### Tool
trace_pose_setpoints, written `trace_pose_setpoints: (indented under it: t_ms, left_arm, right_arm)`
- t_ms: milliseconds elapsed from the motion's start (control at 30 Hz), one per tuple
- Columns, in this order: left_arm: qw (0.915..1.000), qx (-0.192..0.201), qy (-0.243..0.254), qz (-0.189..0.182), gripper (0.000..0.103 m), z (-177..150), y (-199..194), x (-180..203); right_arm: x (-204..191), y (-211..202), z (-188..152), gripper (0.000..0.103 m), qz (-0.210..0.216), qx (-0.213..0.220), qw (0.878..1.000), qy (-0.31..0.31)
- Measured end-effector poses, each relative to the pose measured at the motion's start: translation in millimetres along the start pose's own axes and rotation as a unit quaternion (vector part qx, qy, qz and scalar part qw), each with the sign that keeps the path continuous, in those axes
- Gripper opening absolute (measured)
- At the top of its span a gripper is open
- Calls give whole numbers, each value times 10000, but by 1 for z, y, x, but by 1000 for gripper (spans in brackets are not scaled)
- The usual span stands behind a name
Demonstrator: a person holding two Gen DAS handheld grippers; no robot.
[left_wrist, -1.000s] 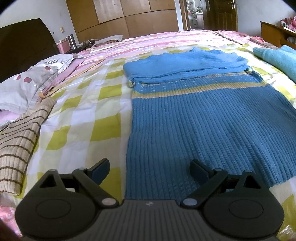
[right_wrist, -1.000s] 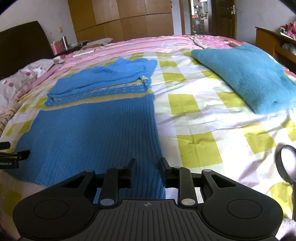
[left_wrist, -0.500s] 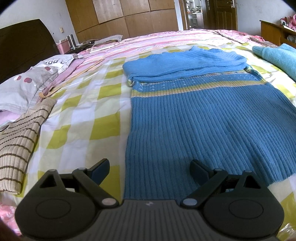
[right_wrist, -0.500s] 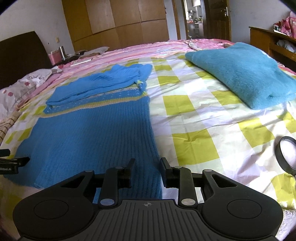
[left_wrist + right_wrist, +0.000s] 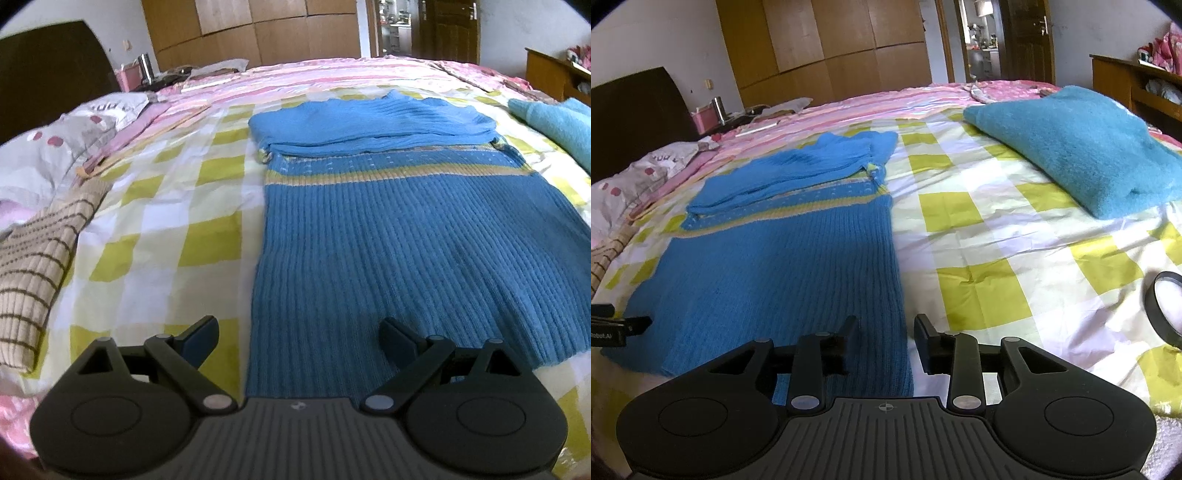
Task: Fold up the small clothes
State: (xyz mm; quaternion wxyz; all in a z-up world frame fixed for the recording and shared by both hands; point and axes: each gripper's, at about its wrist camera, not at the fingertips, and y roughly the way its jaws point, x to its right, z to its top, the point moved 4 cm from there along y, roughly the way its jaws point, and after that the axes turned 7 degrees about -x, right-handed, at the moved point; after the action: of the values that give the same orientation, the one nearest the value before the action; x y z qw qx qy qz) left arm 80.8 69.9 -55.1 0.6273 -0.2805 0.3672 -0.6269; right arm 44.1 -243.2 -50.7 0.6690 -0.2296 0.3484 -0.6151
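The sweater [image 5: 399,236] was seen laid flat on the bed [image 5: 155,229], its hem nearest the cameras and its top part folded down in a lighter blue band across the chest. Its body was ribbed dark blue, with a pale yellow stripe and a dotted band below the fold. The hem ran unevenly, reaching further toward the cameras at the left corner.

Bare checked sheet was left open on both sides of it. To the left, a striped beige knit [image 5: 33,273] lay near the bed's edge, well apart from the sweater, with pillows [image 5: 48,155] beyond. To the right, wide free sheet stretched to a teal blanket [image 5: 1082,155], well apart, and a black ring [image 5: 1163,306] lay near the right edge.

The left gripper [image 5: 299,339] was held over the sweater's left hem corner, jaws spread wide, the left finger over sheet and the right over knit, nothing pinched. The right gripper [image 5: 886,339] was held at the right hem edge; its jaws had just been opening and stood parted, the sweater's edge lying between them in view but not pressed by either pad. The left gripper's tip [image 5: 620,326] showed at the far hem corner
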Motion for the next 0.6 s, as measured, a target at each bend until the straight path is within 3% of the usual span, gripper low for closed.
trace_pose_setpoints:
  t_ms: [300,600]
  left_arm:
    - [9970,-317,-567,-410,98,-2,7,-15]
    - [9961,-314,-721,-408,87,-8,-1,-21]
  right_arm:
    - [11,-1,0,33,225,-38,9992,315]
    - [27,-8,0,33,289,3,9967,761]
